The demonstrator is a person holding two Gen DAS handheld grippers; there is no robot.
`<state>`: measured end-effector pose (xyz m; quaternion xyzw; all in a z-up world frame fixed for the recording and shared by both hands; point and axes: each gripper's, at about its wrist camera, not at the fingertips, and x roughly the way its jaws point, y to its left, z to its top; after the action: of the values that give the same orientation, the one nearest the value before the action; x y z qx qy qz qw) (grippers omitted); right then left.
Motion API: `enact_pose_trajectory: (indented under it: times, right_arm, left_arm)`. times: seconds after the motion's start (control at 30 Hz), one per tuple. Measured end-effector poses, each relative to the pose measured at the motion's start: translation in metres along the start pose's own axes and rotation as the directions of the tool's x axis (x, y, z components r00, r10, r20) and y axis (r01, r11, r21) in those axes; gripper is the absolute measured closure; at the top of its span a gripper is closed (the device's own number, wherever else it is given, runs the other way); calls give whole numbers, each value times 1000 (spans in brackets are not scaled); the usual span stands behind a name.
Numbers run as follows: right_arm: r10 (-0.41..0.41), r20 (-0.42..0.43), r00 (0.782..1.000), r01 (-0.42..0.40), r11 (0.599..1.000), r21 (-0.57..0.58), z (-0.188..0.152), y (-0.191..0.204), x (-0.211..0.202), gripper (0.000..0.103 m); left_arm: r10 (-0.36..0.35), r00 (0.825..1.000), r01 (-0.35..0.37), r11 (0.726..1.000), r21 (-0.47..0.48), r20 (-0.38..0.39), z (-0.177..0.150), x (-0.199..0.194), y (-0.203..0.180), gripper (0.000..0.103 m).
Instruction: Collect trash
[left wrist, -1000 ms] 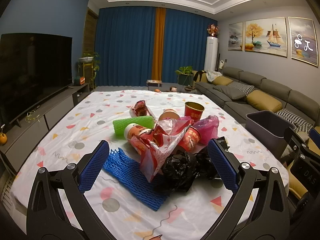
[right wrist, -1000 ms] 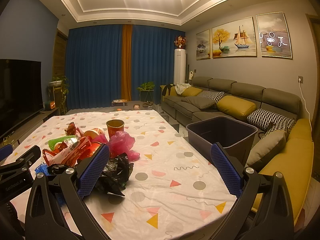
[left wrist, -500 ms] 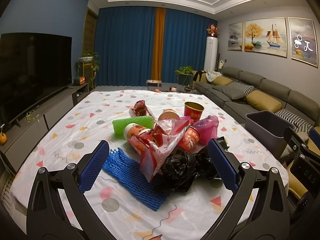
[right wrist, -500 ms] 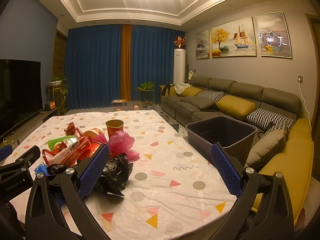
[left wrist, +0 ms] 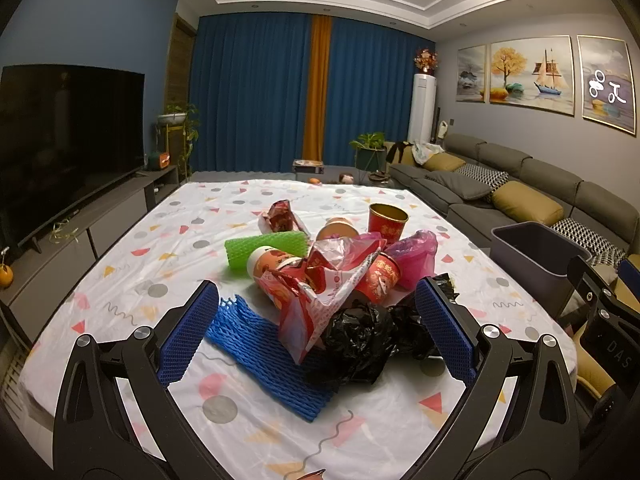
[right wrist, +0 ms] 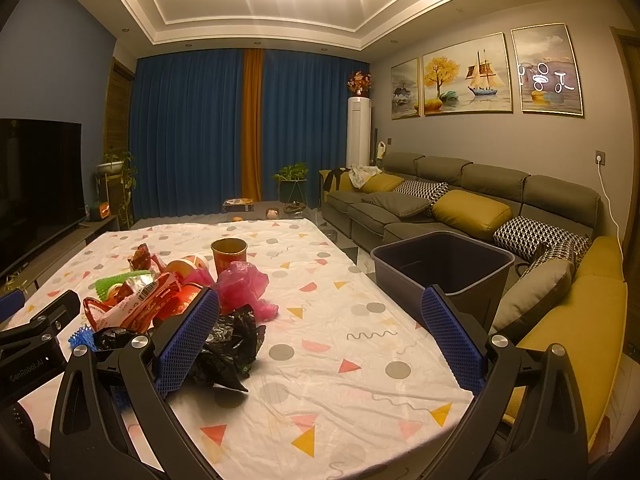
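No change from a second ago in either view: same framing, same heap, nothing lifted. Collecting not yet begun, by the look of it.

Left gripper [left wrist: 316, 328] spread wide, empty, hovering low over the near side of the trash pile [left wrist: 332, 272] in the middle of the table [left wrist: 180, 240]. Right gripper [right wrist: 320, 340] likewise spread and empty, with the pile at its 10 o'clock and the bin [right wrist: 444, 264] at its 1 o'clock, just off the table's edge beside the sofa [right wrist: 460, 200].

Nearest the left gripper, at 12 o'clock: black bag [left wrist: 360, 344], crumpled thin film, glossy, shapeless. At 10 o'clock: blue net [left wrist: 260, 344], soft foam mesh lying flat. Further up the pile: red wrapper [left wrist: 320, 280], crinkled printed plastic draped over a fallen cup [left wrist: 268, 264]; green net [left wrist: 264, 246], a foam mesh tube on its side; pink bag [left wrist: 414, 258], bunched translucent film; red cup [left wrist: 387, 222], paper, upright, open mouth, at the far side.

Probably an easy first pick: black bag, light and compressible, though likely to snag neighbours. Bin: rigid dark plastic, rectangular, open-topped, seemingly empty.
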<state>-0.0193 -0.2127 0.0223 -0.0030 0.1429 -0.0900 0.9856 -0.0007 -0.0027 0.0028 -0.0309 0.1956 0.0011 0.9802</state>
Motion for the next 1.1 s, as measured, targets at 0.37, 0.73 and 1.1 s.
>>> enact_pose_trajectory:
  times: [0.37,0.73,1.1]
  right_arm:
    - [0,-2,1000,0,1000,0,0,-1,0,5]
    - [2,-7,1000,-2,1000,3,-2,-2,2,5]
    - [45,-29,999,-45,999,5,-12,4,15,5]
  left_arm:
    - [0,1000,0,1000,-2,0,0,0,-1,6]
    - [-11,1000,11,1000,-12,-5,-2,1,-3,6]
    - [-18,1000,18,1000,-6,-2,-11,6,13,7]
